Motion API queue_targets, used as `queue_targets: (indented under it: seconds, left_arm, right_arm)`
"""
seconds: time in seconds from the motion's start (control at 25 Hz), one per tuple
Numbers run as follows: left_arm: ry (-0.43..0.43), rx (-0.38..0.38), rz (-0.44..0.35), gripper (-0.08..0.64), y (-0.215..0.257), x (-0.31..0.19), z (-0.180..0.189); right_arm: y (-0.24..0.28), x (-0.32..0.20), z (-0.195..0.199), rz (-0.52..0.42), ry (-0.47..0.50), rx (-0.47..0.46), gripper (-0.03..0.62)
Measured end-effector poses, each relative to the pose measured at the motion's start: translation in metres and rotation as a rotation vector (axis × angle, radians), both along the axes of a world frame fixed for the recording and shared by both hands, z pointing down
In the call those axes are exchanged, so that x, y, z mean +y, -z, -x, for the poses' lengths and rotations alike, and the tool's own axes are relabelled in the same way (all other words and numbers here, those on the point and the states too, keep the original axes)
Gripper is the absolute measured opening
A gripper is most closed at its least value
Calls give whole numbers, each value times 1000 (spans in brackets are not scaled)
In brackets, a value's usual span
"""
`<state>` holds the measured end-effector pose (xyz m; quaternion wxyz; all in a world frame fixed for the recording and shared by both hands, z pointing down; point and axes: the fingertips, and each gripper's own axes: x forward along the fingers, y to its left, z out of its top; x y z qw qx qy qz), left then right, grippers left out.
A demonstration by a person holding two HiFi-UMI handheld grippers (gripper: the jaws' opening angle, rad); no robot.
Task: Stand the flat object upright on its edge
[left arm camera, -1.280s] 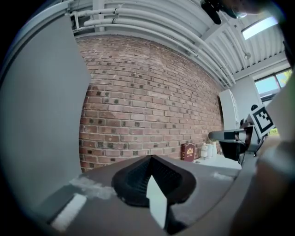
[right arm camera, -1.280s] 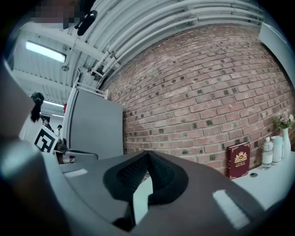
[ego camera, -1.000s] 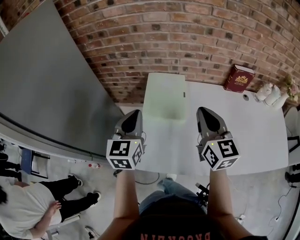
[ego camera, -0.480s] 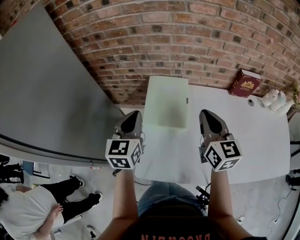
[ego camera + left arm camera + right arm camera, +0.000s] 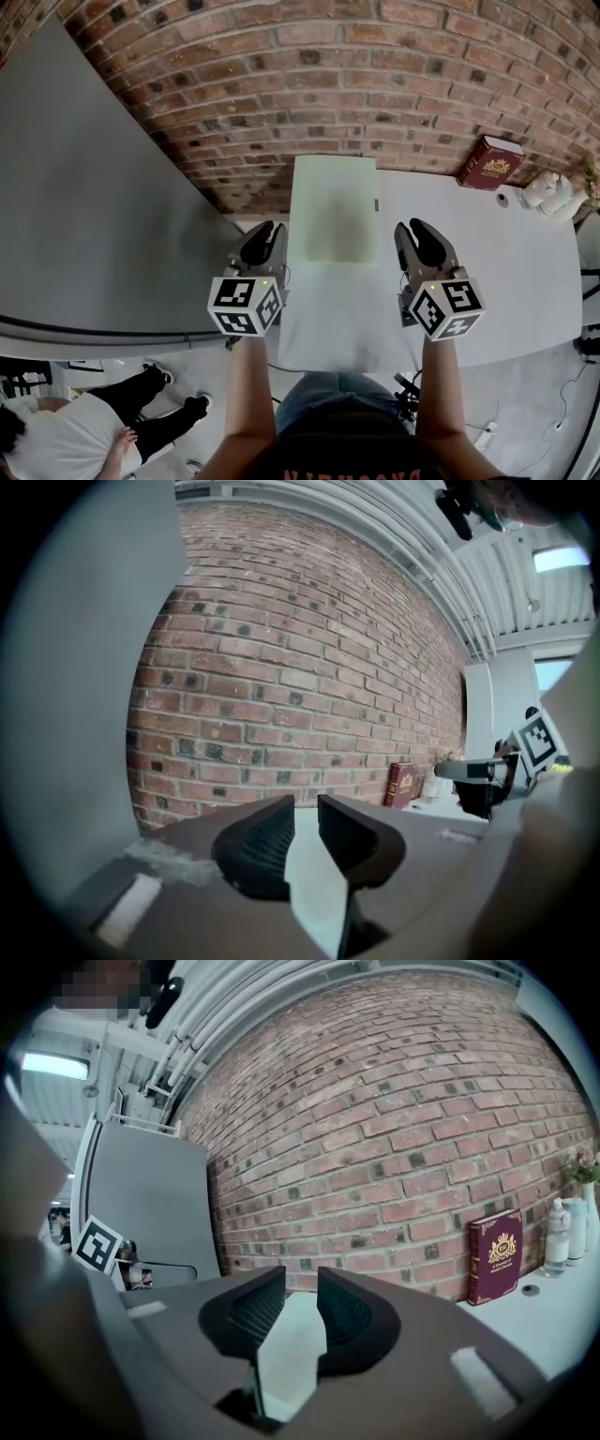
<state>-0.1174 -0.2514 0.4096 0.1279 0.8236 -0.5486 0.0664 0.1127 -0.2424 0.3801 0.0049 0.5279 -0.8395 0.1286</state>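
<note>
A pale flat panel (image 5: pixel 333 211) lies face up at the left end of the white table (image 5: pixel 487 262), its far edge by the brick wall. My left gripper (image 5: pixel 264 234) hovers just off the panel's left side, and my right gripper (image 5: pixel 424 234) is over the table off its right side. Both point toward the wall. Both pairs of jaws have just been opening and stand a little apart. Nothing is pinched between them. Only a pale surface shows through the gap of the left gripper (image 5: pixel 306 829) and of the right gripper (image 5: pixel 302 1305).
A red book (image 5: pixel 489 161) stands against the wall at the back right, with white bottles (image 5: pixel 548 192) beside it. A grey partition (image 5: pixel 84 187) runs along the left, past the table's left edge. A person (image 5: pixel 66 441) sits on the floor at lower left.
Both grippers have gone from shut to slightly open. They have edged forward and down, closer alongside the panel. The panel has not moved on the table.
</note>
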Motion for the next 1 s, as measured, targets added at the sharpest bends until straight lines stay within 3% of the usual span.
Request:
queue_targets:
  seconds: [0.2, 0.52, 1.0]
  left_arm:
    - [-32, 23, 46, 91, -18, -18, 8]
    - [-62, 148, 146, 133, -53, -45, 22]
    - [-157, 113, 291, 132, -118, -75, 10]
  right_arm:
    - [-14, -13, 5, 41, -3, 29, 126]
    - [-51, -37, 20, 147, 52, 60, 155]
    - [-115, -77, 23, 314, 102, 46, 175]
